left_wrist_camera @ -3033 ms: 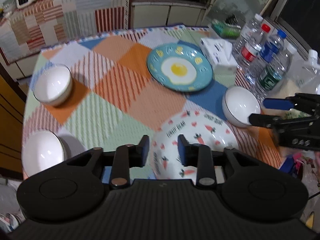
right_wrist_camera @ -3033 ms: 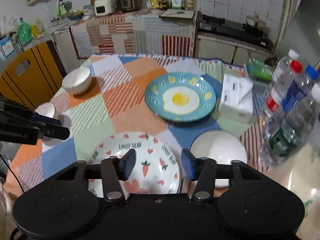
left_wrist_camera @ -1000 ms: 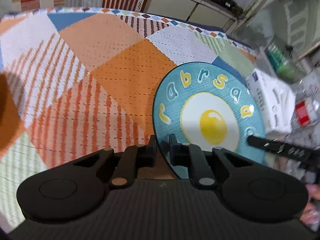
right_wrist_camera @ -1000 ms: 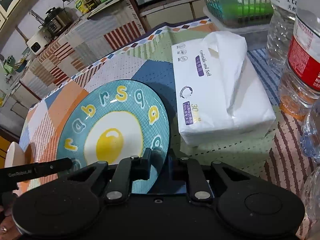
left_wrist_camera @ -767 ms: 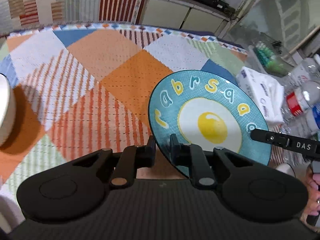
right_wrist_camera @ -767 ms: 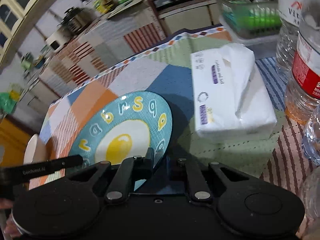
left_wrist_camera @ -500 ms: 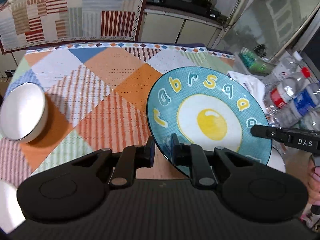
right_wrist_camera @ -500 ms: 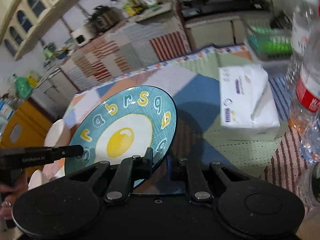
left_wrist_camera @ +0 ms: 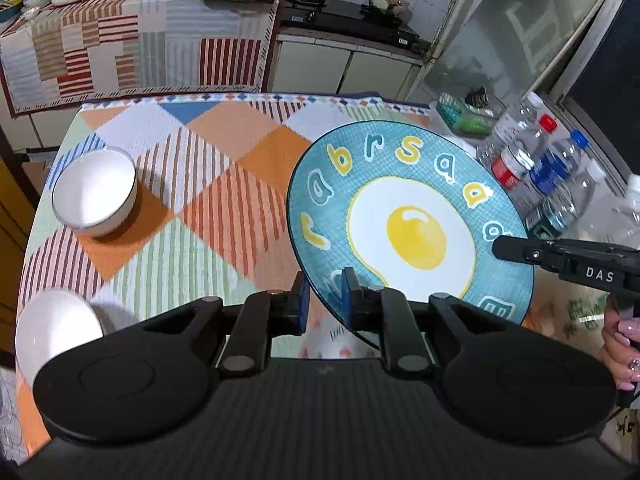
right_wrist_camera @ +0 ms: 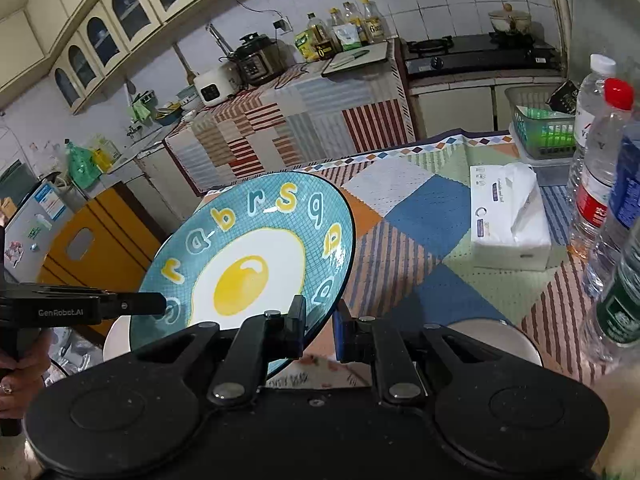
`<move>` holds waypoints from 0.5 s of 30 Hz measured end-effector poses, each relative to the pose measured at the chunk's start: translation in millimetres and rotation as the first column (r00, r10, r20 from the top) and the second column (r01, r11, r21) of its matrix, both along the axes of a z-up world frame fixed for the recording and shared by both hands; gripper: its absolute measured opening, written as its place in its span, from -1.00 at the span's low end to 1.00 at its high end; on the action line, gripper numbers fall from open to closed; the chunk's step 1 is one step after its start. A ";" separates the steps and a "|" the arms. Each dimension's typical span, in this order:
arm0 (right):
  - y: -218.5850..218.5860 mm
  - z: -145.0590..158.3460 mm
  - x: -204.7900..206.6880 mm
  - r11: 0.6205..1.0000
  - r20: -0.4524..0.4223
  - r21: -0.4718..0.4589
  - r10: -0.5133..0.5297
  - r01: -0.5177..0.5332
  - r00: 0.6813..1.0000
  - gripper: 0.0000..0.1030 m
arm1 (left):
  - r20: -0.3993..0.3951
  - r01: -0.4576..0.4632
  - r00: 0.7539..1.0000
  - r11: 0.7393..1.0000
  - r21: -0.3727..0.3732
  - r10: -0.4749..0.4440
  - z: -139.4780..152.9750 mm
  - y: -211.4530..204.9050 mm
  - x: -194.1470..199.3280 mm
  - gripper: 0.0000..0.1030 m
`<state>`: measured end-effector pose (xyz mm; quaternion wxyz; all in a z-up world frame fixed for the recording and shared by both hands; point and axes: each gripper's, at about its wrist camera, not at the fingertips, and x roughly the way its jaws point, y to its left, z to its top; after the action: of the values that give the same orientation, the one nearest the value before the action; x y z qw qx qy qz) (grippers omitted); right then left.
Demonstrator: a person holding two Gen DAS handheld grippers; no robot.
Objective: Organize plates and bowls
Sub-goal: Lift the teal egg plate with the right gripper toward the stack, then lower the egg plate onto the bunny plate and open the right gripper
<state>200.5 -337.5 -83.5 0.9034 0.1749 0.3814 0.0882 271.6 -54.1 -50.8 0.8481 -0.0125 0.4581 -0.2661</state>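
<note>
Two grippers carried one blue egg plate (left_wrist_camera: pixel 412 224) together, in the air above the checked tablecloth (left_wrist_camera: pixel 208 184). The left gripper (left_wrist_camera: pixel 324 300) was clamped narrow on the near left rim, and the right gripper (right_wrist_camera: pixel 318 322) pinched the opposite rim, probably so the wide plate did not tip. Beyond the left gripper, to its left, stood two white bowls: one far (left_wrist_camera: pixel 94 192), one near (left_wrist_camera: pixel 56 332). A third bowl (right_wrist_camera: pixel 496 338) lay just past the right gripper. Below the tongs, a patterned plate (right_wrist_camera: pixel 316 374) showed partly.
</note>
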 end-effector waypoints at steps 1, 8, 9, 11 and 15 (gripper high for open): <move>1.9 0.6 -5.6 1.000 -0.004 -0.003 0.004 -0.004 1.000 -0.66 | -0.006 -0.001 1.000 1.000 0.001 0.001 -1.4 1.6 -5.4 -0.73; 12.1 -19.7 -40.2 1.000 -0.077 0.021 0.005 -0.003 0.997 -0.66 | -0.074 0.008 0.997 1.000 0.030 -0.006 -27.8 11.1 -41.0 -0.73; 13.3 -23.9 -43.2 1.000 -0.087 0.026 0.005 -0.002 0.996 -0.66 | -0.095 0.008 0.996 0.999 0.032 -0.005 -33.1 12.8 -43.8 -0.73; 13.5 -33.1 -50.1 0.999 -0.104 0.050 0.001 0.005 0.995 -0.65 | -0.130 0.024 0.991 0.999 0.031 -0.019 -40.8 16.6 -46.3 -0.73; 12.7 -50.4 -60.7 0.995 -0.147 0.094 -0.011 0.025 0.989 -0.65 | -0.143 0.071 0.988 0.996 0.049 -0.063 -50.8 16.1 -50.2 -0.73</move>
<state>139.8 -324.8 -133.9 0.8644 0.2276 0.4403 0.0851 221.4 -38.0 -101.6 0.8040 0.0069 0.5243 -0.2804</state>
